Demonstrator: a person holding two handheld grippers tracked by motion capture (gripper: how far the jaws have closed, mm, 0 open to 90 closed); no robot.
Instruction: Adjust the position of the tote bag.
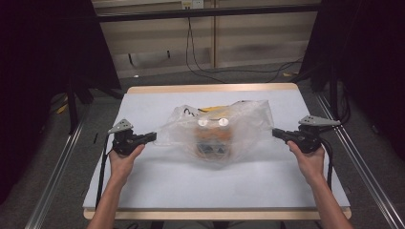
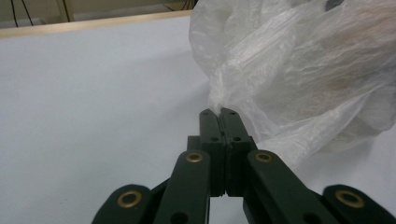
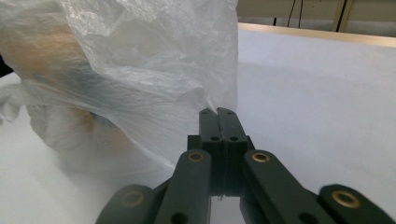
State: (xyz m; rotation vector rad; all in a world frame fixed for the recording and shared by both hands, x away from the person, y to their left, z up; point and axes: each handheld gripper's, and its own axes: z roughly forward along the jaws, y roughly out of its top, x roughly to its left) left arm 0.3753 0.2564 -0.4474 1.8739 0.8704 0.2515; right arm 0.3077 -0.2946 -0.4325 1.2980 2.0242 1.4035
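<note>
A clear plastic bag (image 1: 217, 131) lies in the middle of the white table, with an orange and dark object (image 1: 212, 140) showing through the film. My left gripper (image 1: 154, 136) is at the bag's left side, shut on a pinch of the film (image 2: 215, 105). On the bag's right side my right gripper (image 1: 274, 132) is shut on the film too (image 3: 211, 105). In the left gripper view the bag (image 2: 299, 70) bulges up and to the right of the jaws. In the right gripper view the bag (image 3: 126, 70) spreads up and to the left of the jaws.
The white table top (image 1: 157, 181) has a wooden rim (image 1: 210, 88) at the far edge. Cables (image 1: 224, 71) run across the floor behind the table. Metal rails (image 1: 57, 167) flank the table on both sides.
</note>
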